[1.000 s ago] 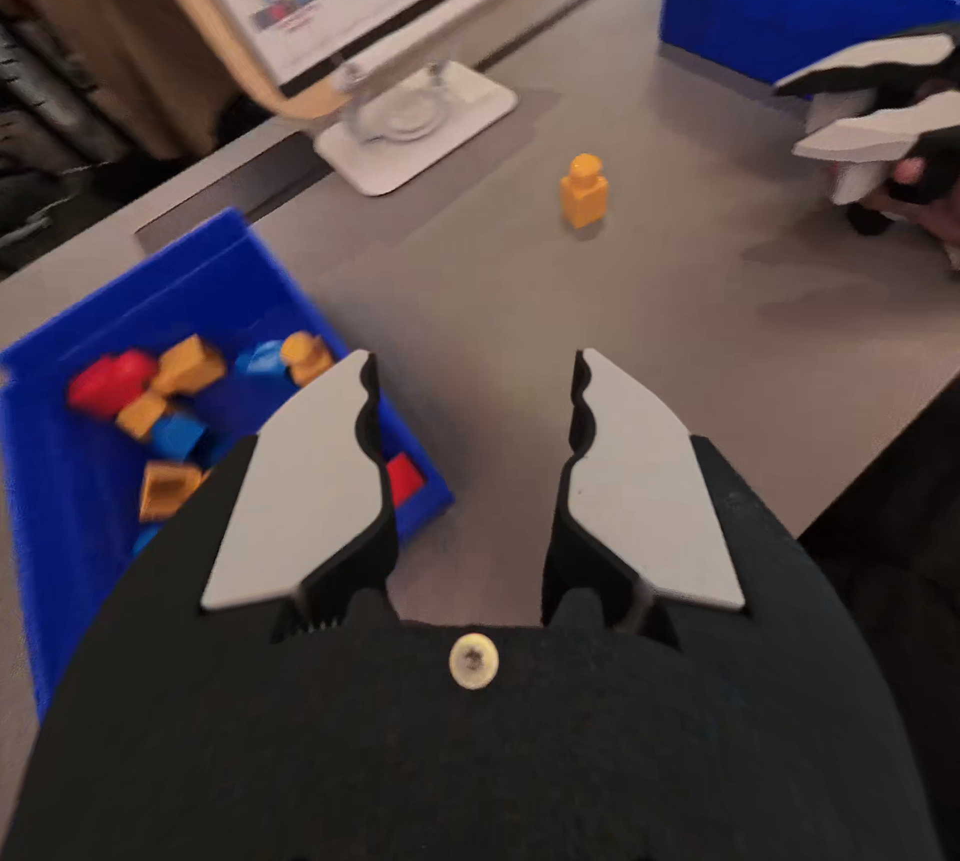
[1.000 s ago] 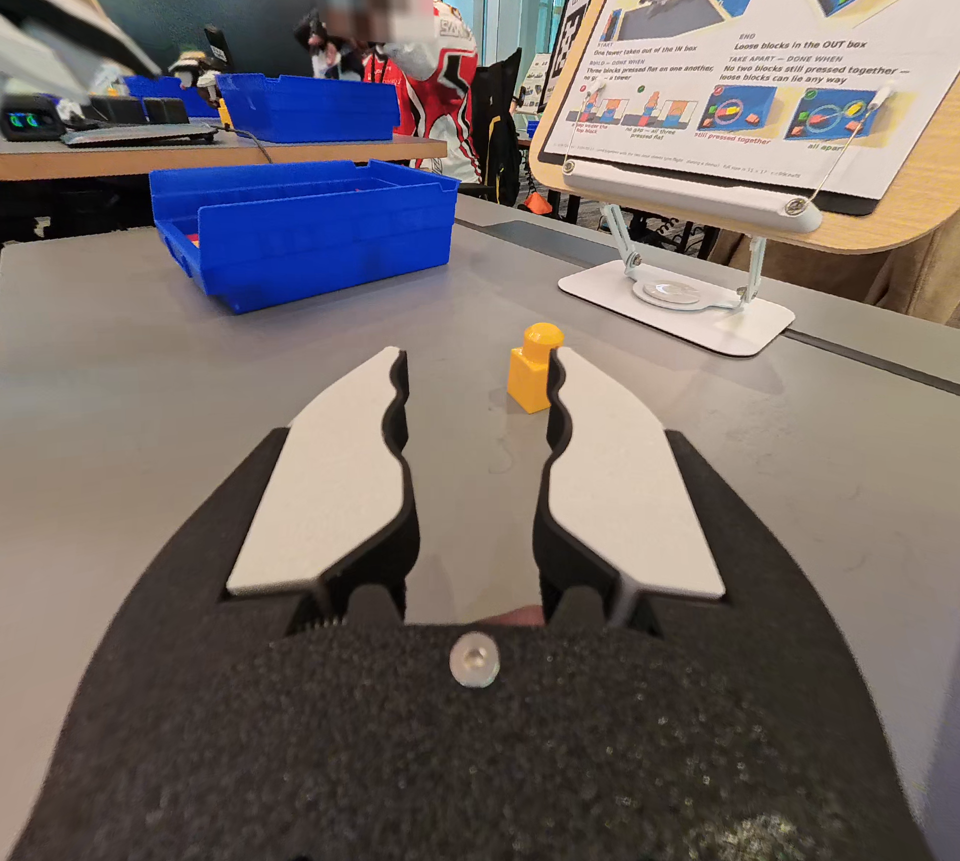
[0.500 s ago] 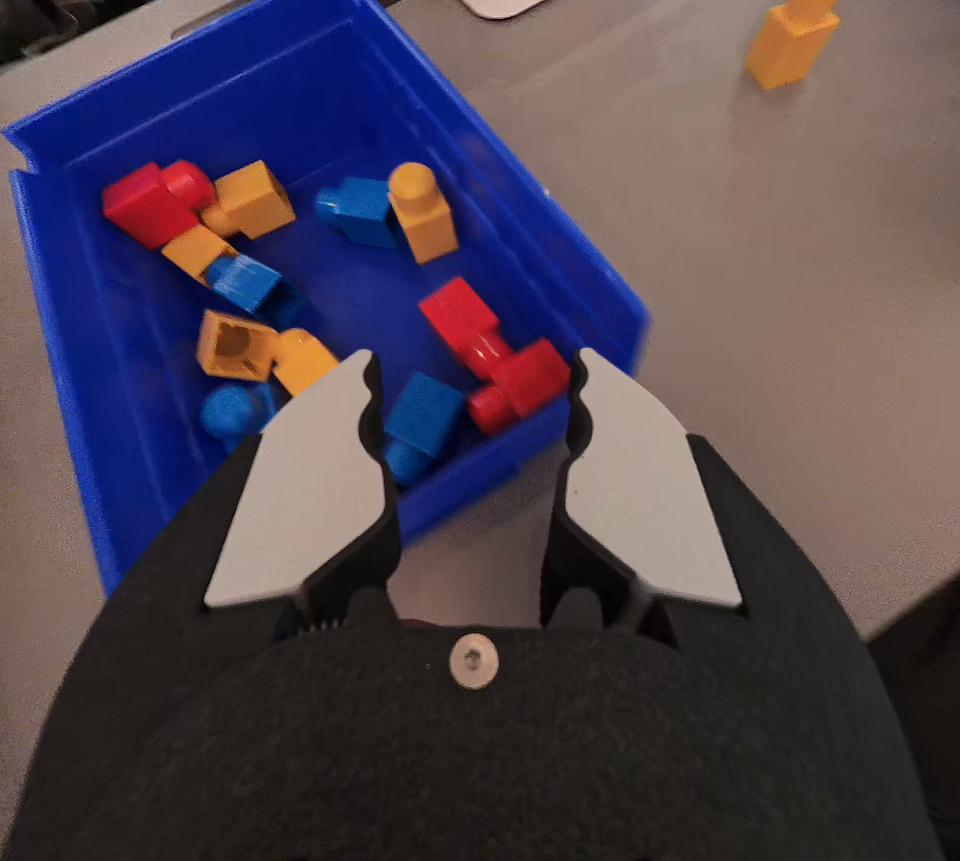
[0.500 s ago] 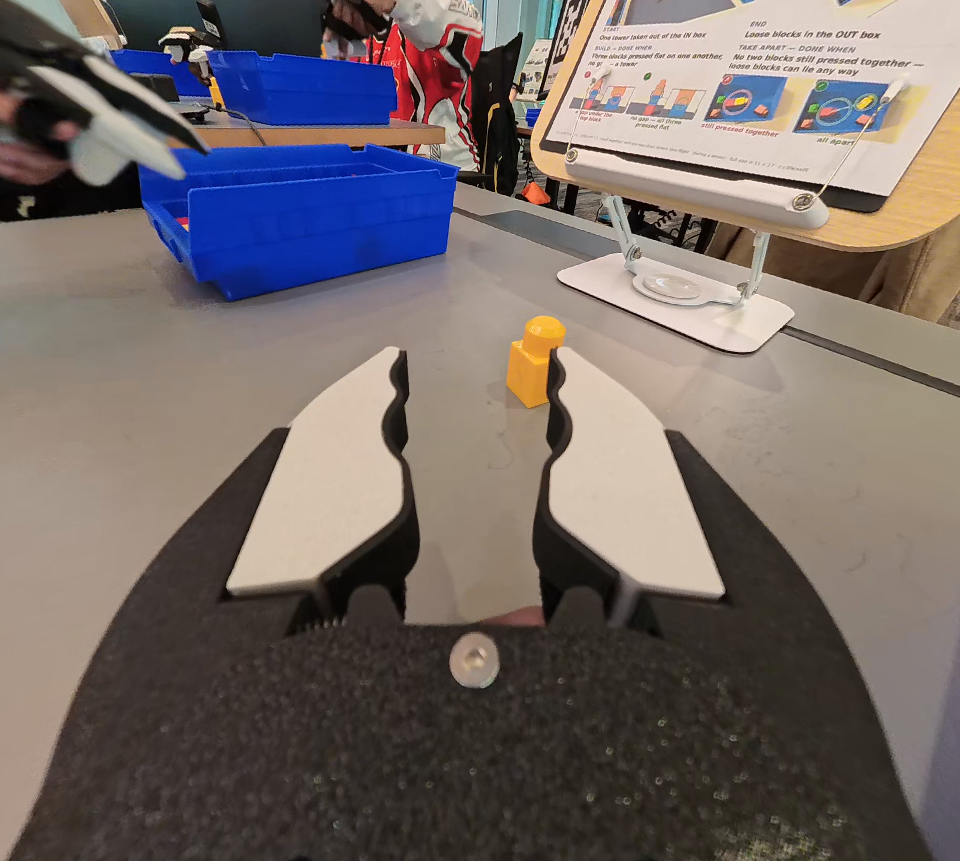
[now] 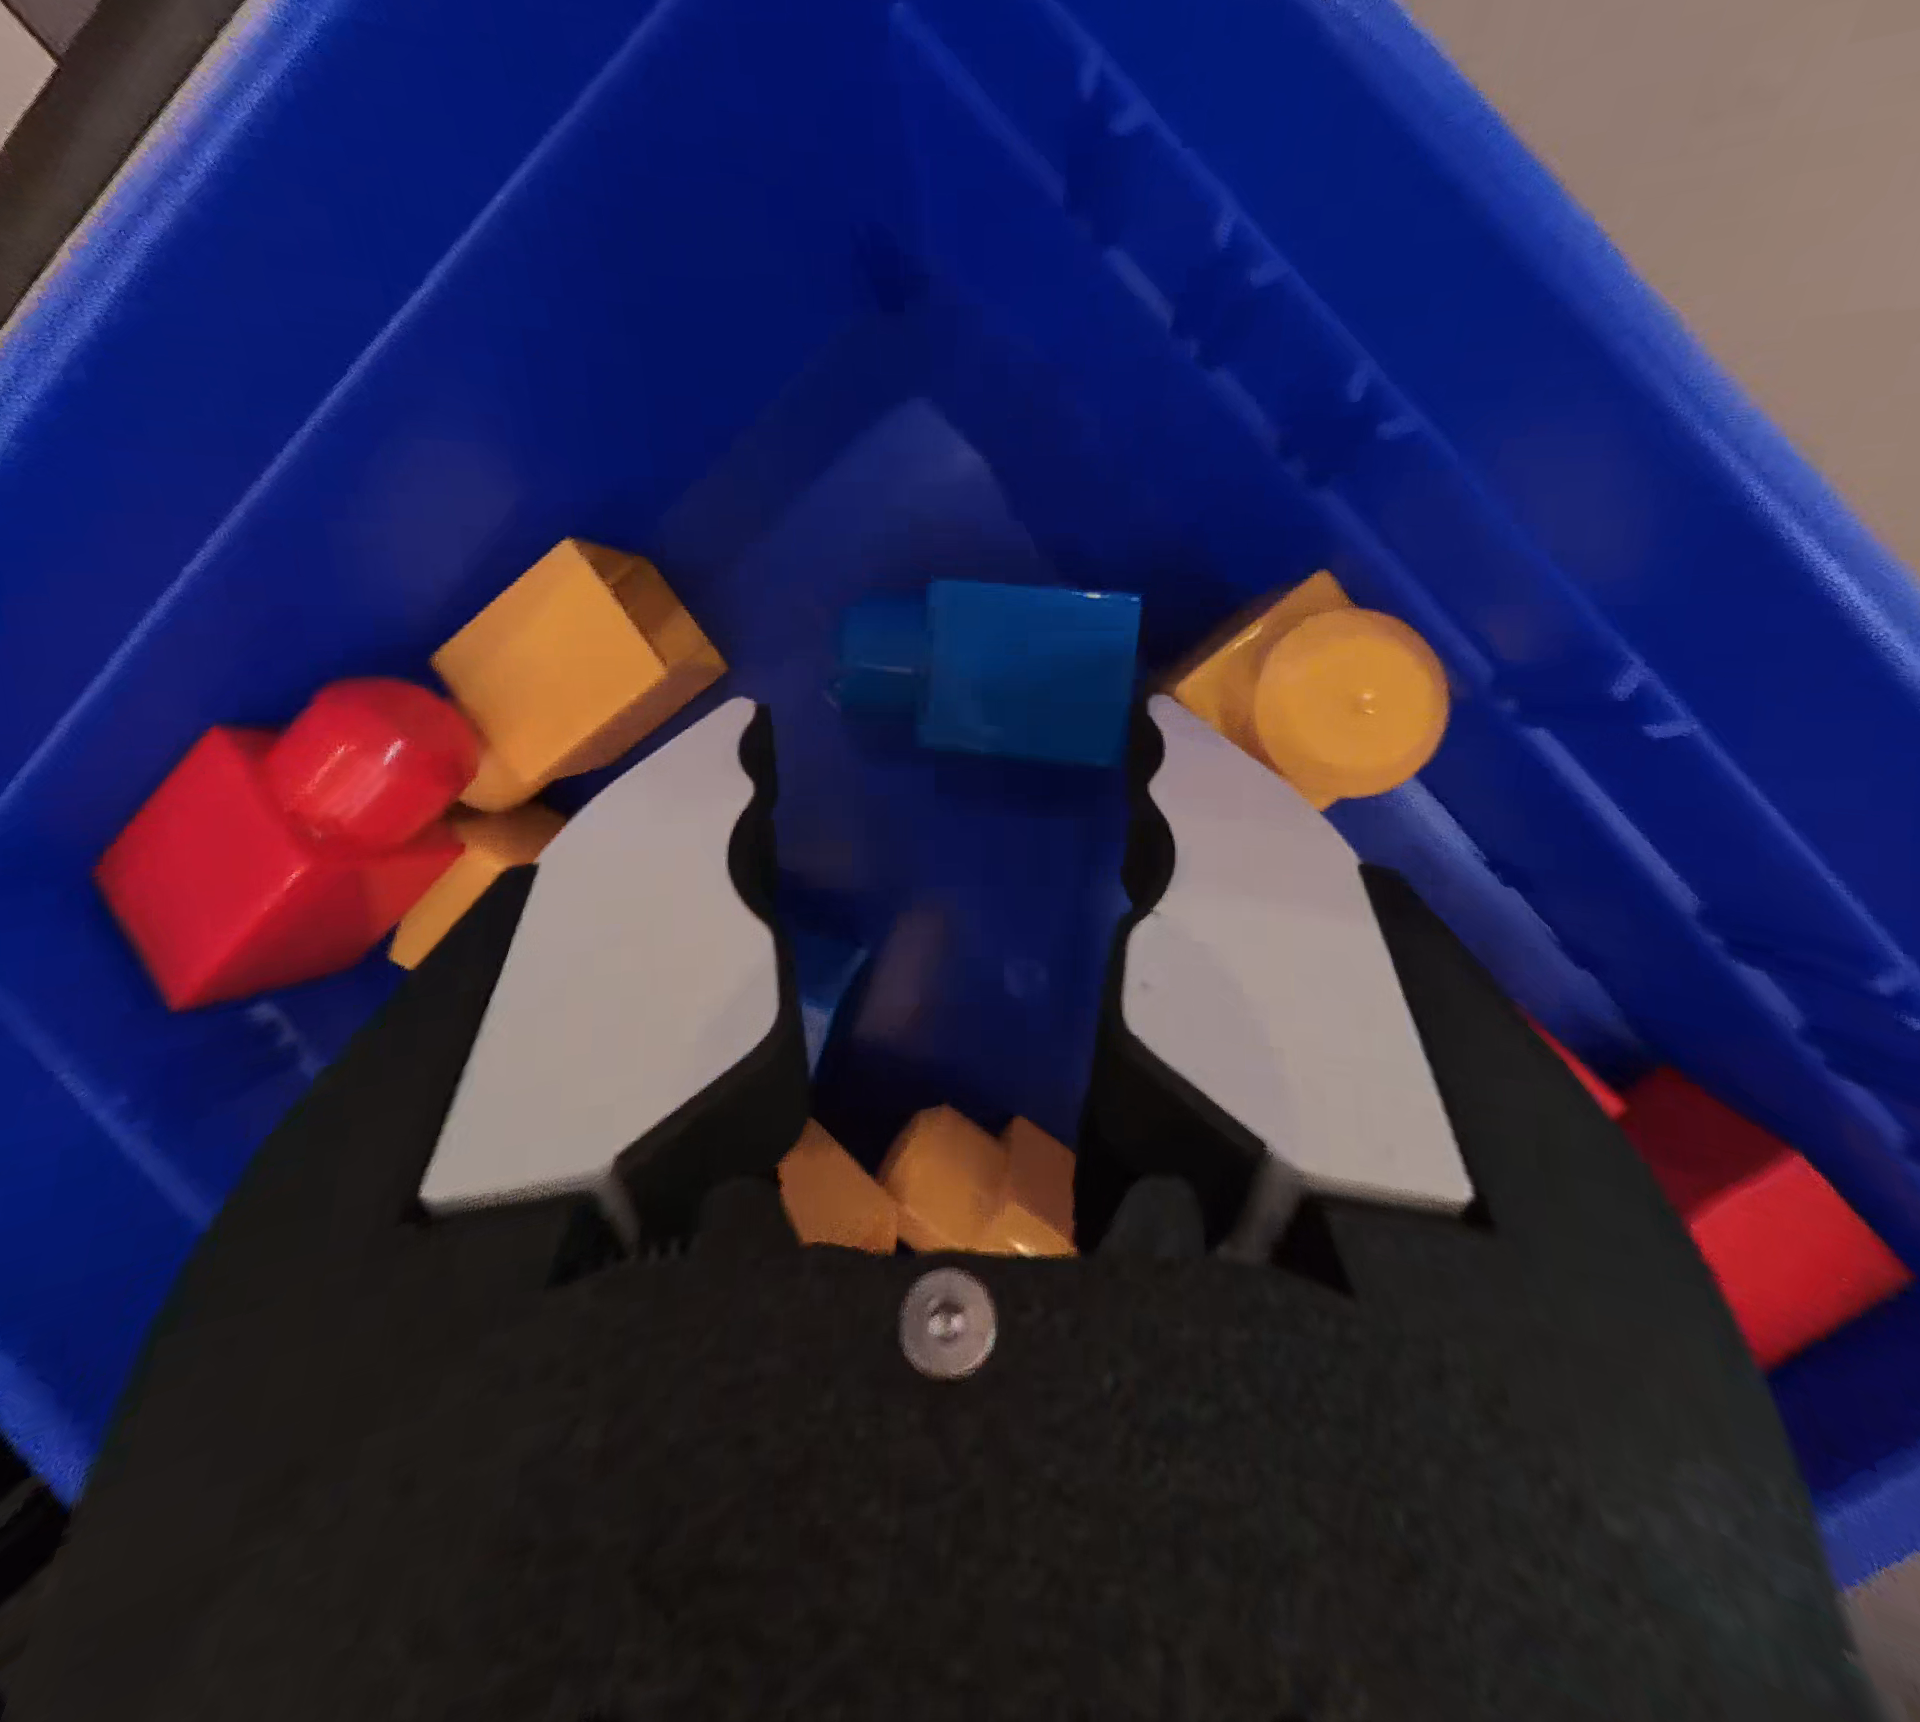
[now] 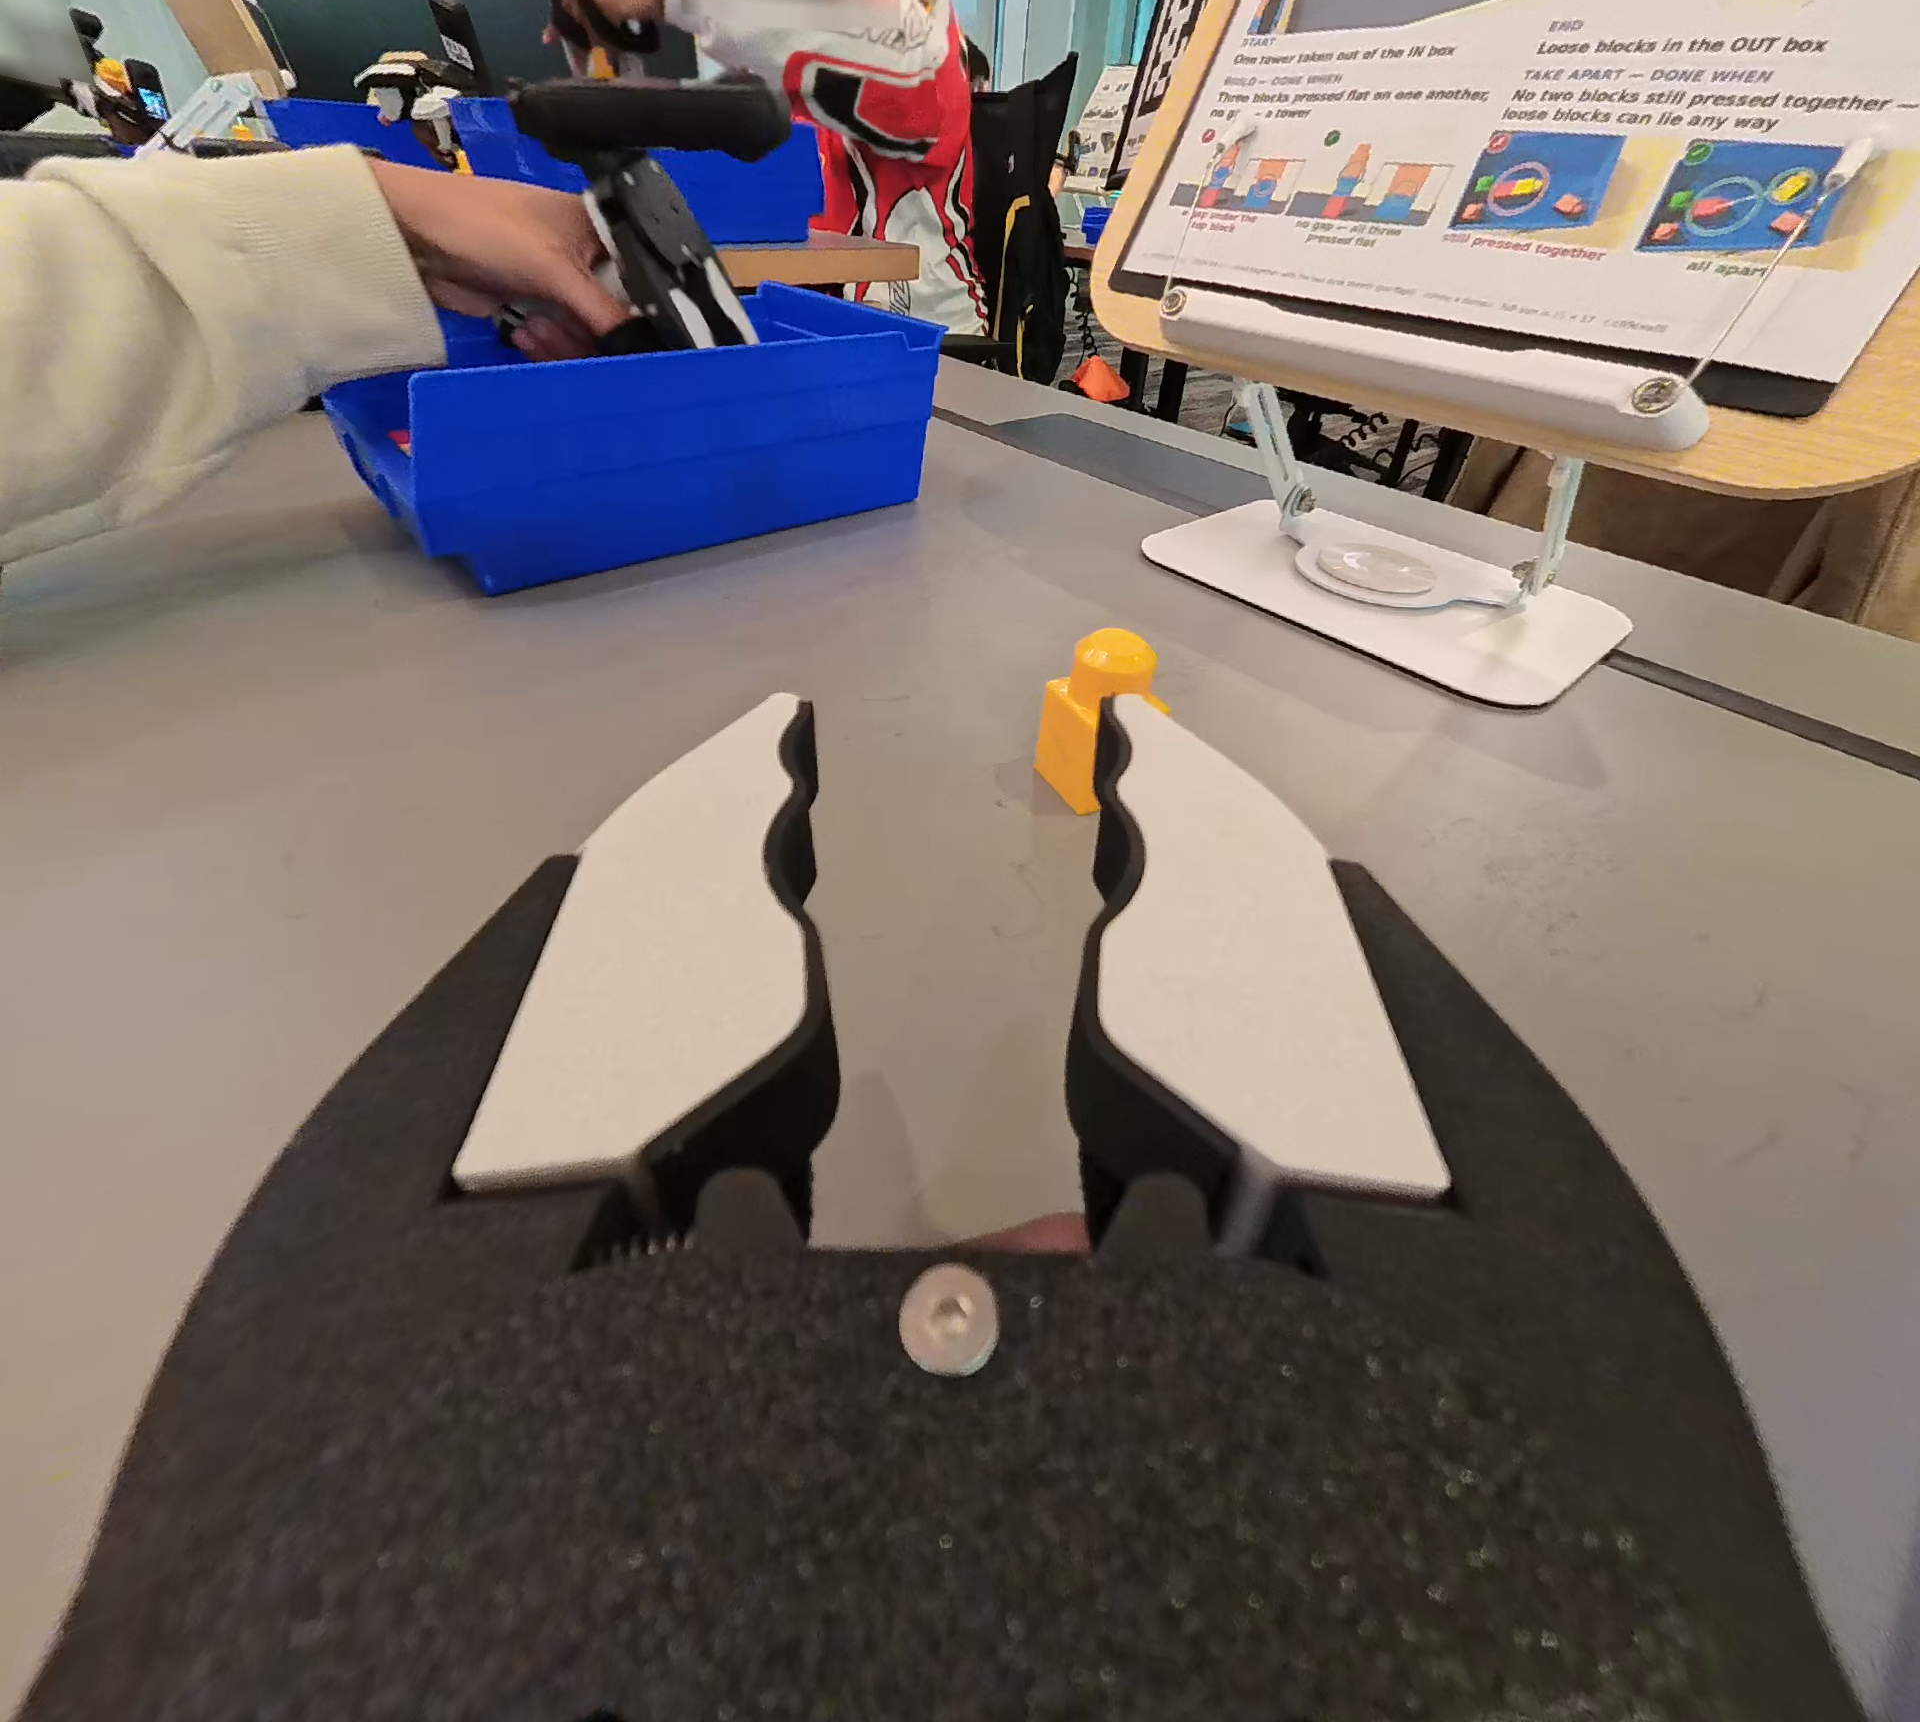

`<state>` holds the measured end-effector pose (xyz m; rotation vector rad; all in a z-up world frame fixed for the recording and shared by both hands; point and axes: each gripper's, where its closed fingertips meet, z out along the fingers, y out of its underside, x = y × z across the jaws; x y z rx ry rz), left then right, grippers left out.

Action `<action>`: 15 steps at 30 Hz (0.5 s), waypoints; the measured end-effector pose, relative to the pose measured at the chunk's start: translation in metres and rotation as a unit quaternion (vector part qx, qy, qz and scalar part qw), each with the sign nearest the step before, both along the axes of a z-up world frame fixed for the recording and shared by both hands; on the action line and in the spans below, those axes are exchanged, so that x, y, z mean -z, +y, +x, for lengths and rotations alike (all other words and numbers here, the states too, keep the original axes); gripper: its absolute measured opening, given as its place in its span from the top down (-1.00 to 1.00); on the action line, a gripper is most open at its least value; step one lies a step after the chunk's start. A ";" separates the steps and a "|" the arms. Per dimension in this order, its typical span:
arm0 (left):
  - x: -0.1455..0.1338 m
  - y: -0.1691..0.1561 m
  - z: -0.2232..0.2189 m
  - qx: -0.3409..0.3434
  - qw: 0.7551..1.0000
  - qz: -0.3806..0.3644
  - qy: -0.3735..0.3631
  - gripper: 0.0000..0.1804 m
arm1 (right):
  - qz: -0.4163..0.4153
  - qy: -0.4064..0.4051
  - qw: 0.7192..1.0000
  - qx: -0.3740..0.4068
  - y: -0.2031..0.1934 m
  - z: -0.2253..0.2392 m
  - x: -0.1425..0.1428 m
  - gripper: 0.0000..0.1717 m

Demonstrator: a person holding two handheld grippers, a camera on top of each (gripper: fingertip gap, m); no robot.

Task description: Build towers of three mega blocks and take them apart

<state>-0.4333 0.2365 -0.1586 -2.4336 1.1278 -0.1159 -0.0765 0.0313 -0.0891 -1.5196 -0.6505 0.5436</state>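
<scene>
My left gripper (image 5: 948,722) is open, down inside a blue bin (image 5: 1195,145) of loose blocks. A blue block (image 5: 1023,670) lies on its side just beyond the fingertips, between them but not pressed. Yellow blocks (image 5: 571,654) (image 5: 1340,701) lie to either side, and red blocks (image 5: 270,851) (image 5: 1766,1225) at the far left and lower right. My right gripper (image 6: 954,716) is open and empty above the grey table (image 6: 312,841). A single yellow block (image 6: 1081,727) stands upright just beyond its right fingertip. The left gripper also shows in the right wrist view (image 6: 675,290), dipped into the blue bin (image 6: 665,446).
A wooden instruction board (image 6: 1558,114) on a white stand (image 6: 1382,592) is at the right rear of the table. A person's sleeve (image 6: 187,322) reaches in from the left. More blue bins (image 6: 727,186) and a person stand at a table behind.
My left gripper swung from over the table down into the blue bin and closed in on the blue block, its jaws narrowing slightly. My right gripper stayed still.
</scene>
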 end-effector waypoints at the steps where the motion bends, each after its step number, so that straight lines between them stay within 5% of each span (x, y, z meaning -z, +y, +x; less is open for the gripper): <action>1: 0.003 0.001 -0.001 0.006 1.000 -0.003 0.013 0.27 | 0.000 0.000 1.000 -0.002 -0.001 -0.001 0.000 0.40; 8: 0.024 0.012 -0.004 0.022 0.999 -0.035 0.029 0.14 | -0.002 -0.001 1.000 -0.015 -0.003 -0.006 0.001 0.40; 15: 0.030 0.016 0.005 0.067 0.997 -0.044 0.007 0.25 | -0.006 0.001 1.000 -0.018 -0.003 -0.006 0.001 0.41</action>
